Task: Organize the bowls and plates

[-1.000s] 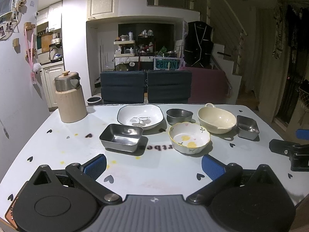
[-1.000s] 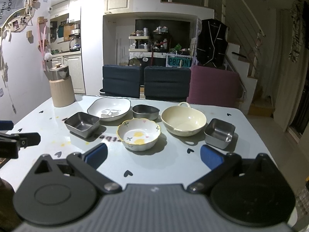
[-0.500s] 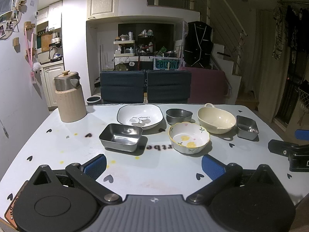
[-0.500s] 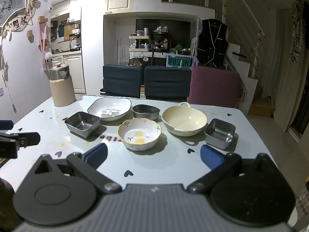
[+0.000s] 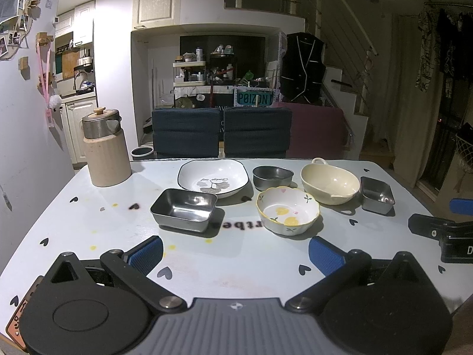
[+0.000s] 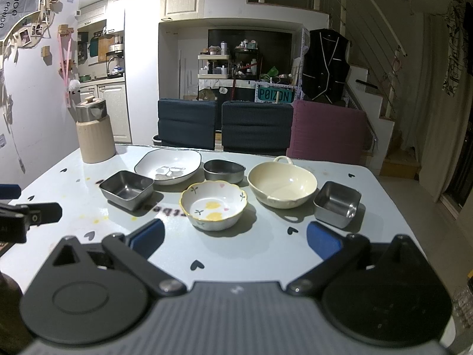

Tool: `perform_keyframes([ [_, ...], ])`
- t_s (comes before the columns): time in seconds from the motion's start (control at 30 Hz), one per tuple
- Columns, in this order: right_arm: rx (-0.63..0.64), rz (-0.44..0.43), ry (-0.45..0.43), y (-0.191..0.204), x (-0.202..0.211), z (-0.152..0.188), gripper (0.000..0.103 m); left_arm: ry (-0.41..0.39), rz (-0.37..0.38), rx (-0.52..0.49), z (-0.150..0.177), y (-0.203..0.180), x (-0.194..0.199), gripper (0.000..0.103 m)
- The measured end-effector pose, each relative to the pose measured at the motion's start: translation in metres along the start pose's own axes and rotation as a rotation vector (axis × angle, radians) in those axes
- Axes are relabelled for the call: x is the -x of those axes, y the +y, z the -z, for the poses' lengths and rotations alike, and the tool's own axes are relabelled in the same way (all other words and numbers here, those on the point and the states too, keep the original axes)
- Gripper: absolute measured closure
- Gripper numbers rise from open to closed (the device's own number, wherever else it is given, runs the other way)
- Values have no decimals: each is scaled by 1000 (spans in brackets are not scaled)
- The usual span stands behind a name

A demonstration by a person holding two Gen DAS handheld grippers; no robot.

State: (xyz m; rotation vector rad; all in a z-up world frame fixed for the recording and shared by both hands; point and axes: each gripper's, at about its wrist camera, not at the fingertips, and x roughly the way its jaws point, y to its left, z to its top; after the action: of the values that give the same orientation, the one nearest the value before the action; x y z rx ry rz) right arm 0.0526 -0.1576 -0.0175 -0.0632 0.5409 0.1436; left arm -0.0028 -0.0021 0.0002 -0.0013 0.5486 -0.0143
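Landmark: flowered bowl (image 5: 287, 214), mid-table. Left of it, steel tray (image 5: 184, 209); behind-left, white plate (image 5: 212, 177); directly behind, round steel bowl (image 5: 273, 177); right, cream bowl (image 5: 330, 184); farthest right, small steel tray (image 5: 377, 195). Left gripper (image 5: 235, 253) and right gripper (image 6: 235, 238): jaws spread wide, empty, short of the dishes. Risk: steel may slip between the pads; cream bowl crowds the flowered bowl. Against a second ago, nothing has shifted.

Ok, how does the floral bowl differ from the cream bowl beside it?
The floral bowl has a scalloped yellow rim and painted flowers; the cream bowl is plain with a smooth rim. The cream bowl looks larger and has a loop handle; the floral bowl has none. Both sit upright and empty on the table.
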Motion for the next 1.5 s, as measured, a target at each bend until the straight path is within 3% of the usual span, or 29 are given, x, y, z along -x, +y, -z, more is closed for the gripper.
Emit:
perform_keyframes([
  [1.03,-6,6,-10,0,-1,-3,0,5,-19,32,-7,4,-1,0],
  [1.5,-24,-20,-50,6,-34,-40,0,-10,-56,77,-42,28,-37,0],
])
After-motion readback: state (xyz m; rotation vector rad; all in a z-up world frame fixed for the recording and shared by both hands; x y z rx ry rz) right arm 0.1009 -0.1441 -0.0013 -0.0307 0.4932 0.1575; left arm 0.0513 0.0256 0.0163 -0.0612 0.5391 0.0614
